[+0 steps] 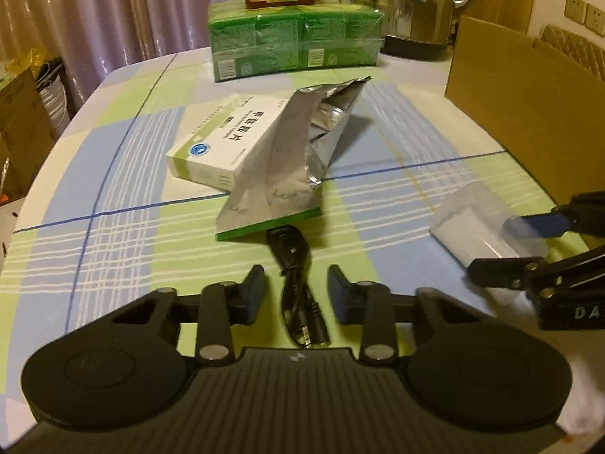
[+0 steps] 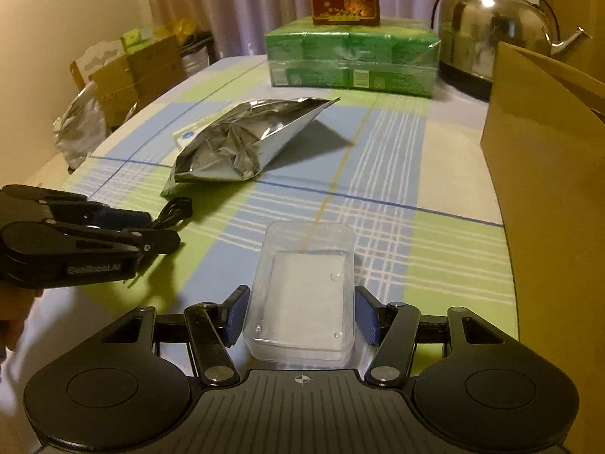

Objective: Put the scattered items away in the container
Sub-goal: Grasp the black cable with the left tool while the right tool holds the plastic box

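Right tongs [image 2: 302, 319] are straddling the clear tray [image 2: 302, 295] on the bench [image 2: 435, 227], jaws apart; light, slick, stiff plastic, best pinched across its sides. Left tongs [image 1: 296, 290] are gaping over the cable [image 1: 295, 287].

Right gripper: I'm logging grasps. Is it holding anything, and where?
Nothing held yet. The right gripper is open, its pads flanking the clear plastic box's long sides.
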